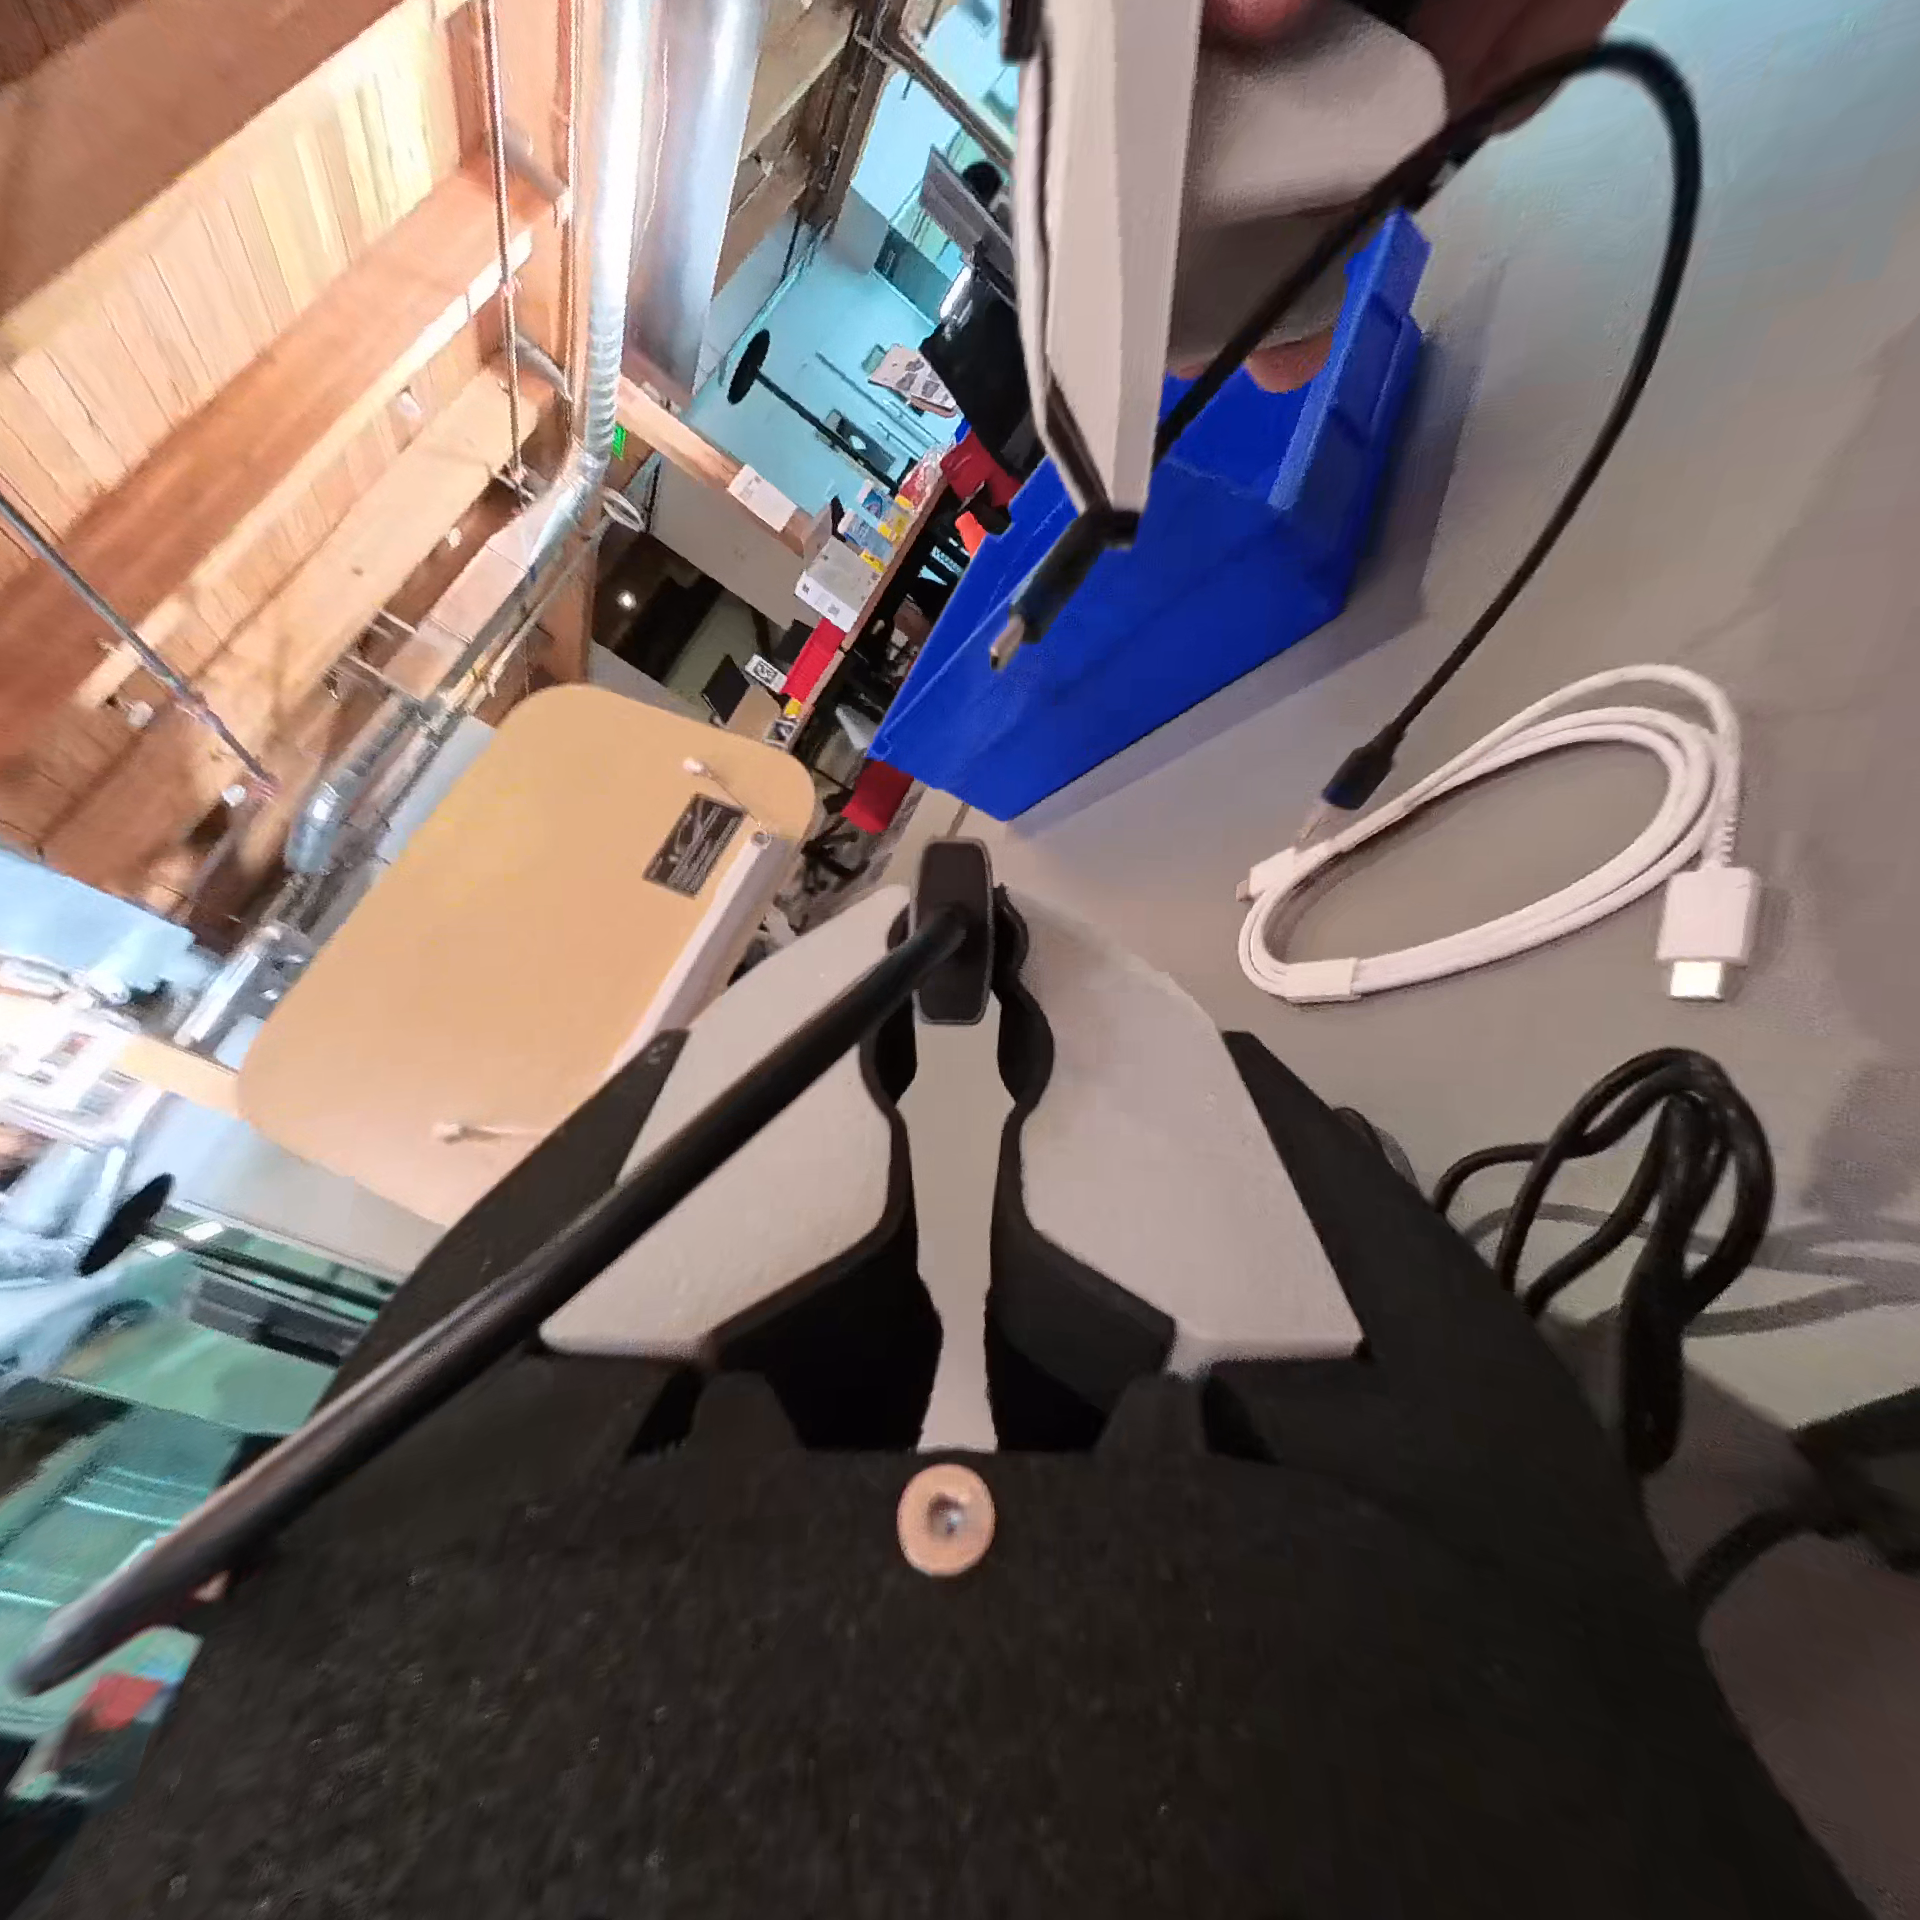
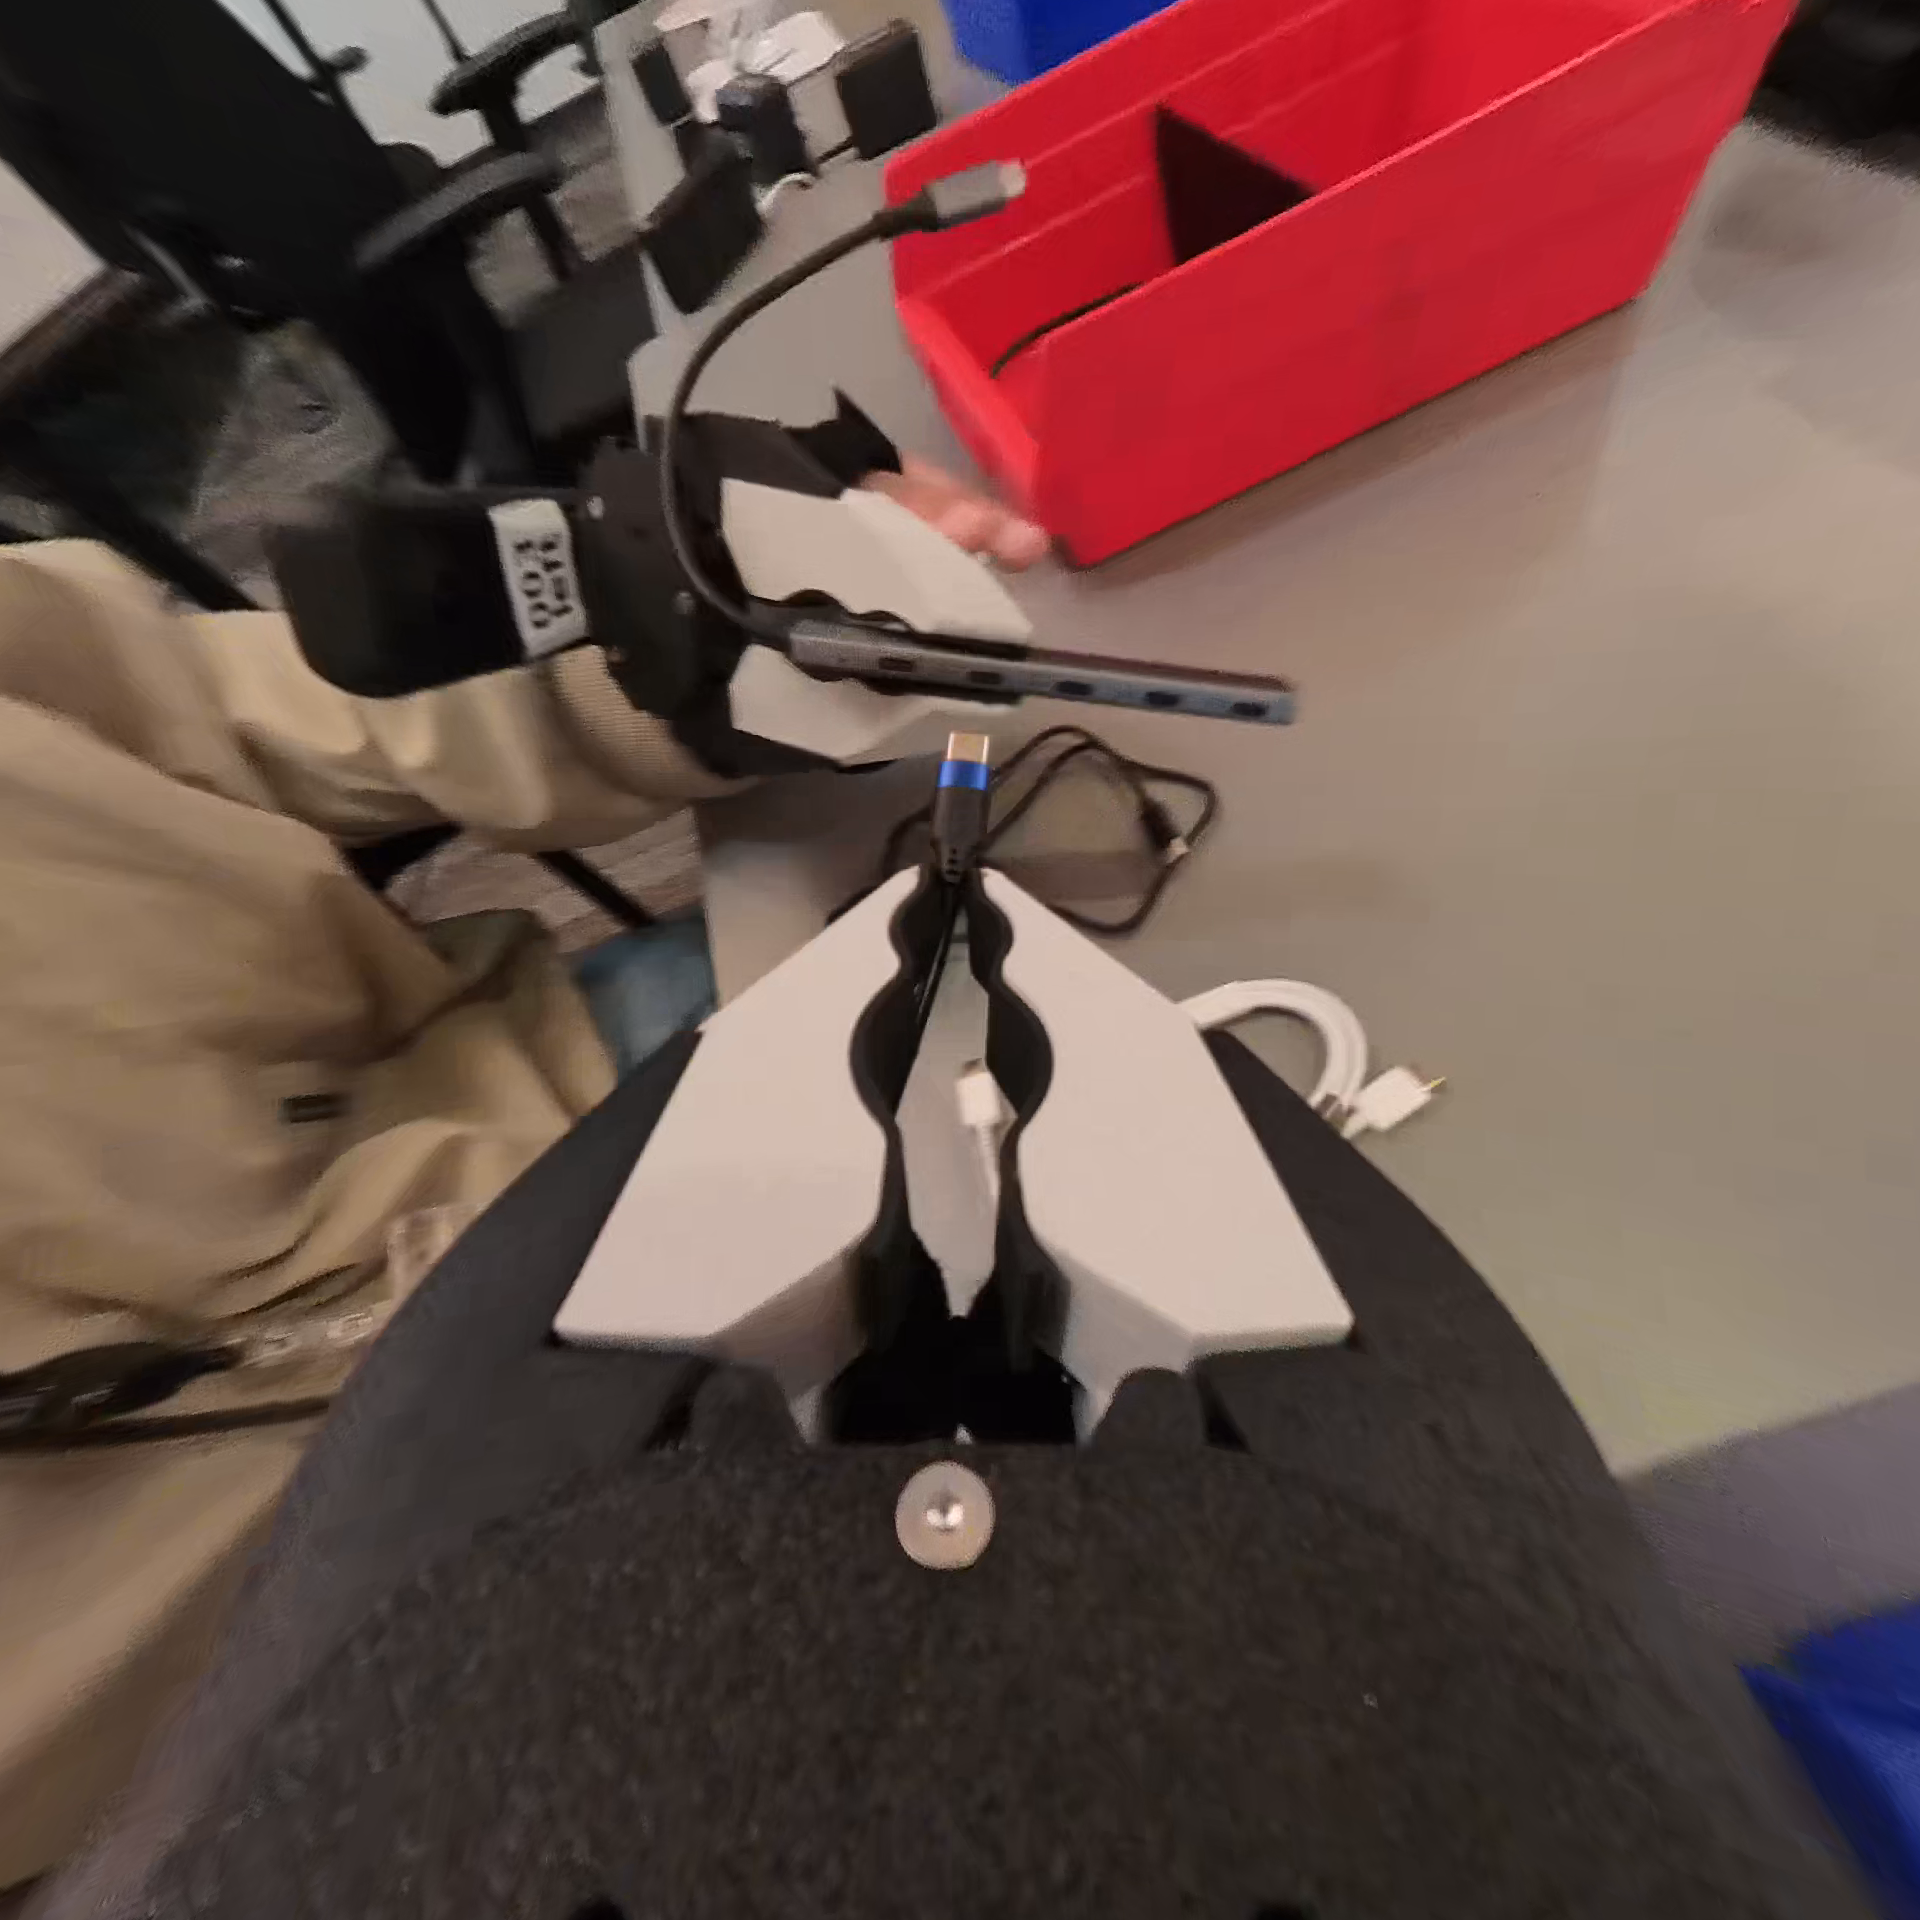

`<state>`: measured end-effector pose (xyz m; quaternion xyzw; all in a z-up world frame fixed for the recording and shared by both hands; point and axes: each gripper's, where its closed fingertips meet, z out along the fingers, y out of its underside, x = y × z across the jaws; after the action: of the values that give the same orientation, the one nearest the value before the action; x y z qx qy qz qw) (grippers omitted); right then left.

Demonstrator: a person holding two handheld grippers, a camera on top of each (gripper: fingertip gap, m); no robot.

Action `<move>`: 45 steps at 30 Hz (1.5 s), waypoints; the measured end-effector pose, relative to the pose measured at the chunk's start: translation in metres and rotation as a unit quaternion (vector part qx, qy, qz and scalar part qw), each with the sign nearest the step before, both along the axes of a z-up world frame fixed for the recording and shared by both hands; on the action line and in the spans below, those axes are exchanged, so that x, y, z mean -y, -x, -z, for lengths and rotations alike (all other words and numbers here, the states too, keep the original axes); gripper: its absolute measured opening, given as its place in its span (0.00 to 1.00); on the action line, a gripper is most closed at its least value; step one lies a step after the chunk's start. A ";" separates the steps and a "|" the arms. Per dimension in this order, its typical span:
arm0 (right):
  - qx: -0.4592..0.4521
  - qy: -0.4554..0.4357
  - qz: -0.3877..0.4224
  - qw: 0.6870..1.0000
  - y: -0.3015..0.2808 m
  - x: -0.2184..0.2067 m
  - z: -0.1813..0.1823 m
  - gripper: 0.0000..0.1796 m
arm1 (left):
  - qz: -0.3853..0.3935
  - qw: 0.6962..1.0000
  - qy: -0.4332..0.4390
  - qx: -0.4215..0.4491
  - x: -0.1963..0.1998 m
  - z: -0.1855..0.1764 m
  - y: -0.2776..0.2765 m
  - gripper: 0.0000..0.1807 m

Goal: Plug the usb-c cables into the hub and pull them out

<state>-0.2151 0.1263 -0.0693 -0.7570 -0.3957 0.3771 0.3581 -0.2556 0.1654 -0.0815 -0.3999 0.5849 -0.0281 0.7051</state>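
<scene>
**Hub and USB-C plug held apart above a grey table**

In the right wrist view, from left to right: a beige sleeve [image 2: 260,831] leads to the left gripper [image 2: 935,665], clenched on the hub [image 2: 1039,670], a slim grey bar with a row of ports along its near edge. The hub juts out level to the right, and its own short black lead [image 2: 717,343] arcs upward to a grey plug in the air. Just below the hub, apart from it, the black USB-C cable [image 2: 956,800] with a blue metal collar points its silver tip upward, pinched at the tip of the right gripper [image 2: 954,878]. Behind stands a red bin [image 2: 1247,416]; a coiled black cable [image 2: 1122,821] and a coiled white cable [image 2: 1340,1049] lie on the table [image 2: 1558,831].

In the left wrist view, the left gripper [image 1: 951,935] grips the hub's black end [image 1: 948,930], seen end-on. Above it the right gripper [image 1: 1101,509] holds the black cable [image 1: 1673,208], whose far end hangs over the white cable [image 1: 1496,842]. A blue bin [image 1: 1195,623] sits beyond.
</scene>
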 end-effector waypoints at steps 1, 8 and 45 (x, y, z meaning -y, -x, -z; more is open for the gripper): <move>0.005 0.013 -0.007 1.000 0.000 0.003 0.003 0.03 | 0.003 1.000 -0.015 -0.009 0.002 0.000 -0.004 0.06; 0.045 0.029 -0.019 0.998 0.001 0.015 0.020 0.02 | 0.033 0.995 -0.066 -0.064 0.020 0.009 -0.027 0.06; 0.028 0.025 -0.003 0.999 0.001 0.006 0.027 0.03 | 0.033 0.994 -0.064 -0.079 0.024 0.013 -0.028 0.06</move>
<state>-0.2163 0.1204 -0.0959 -0.7750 -0.3978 0.3667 0.3266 -0.2281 0.1418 -0.0946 -0.3350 0.6521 0.0176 0.6799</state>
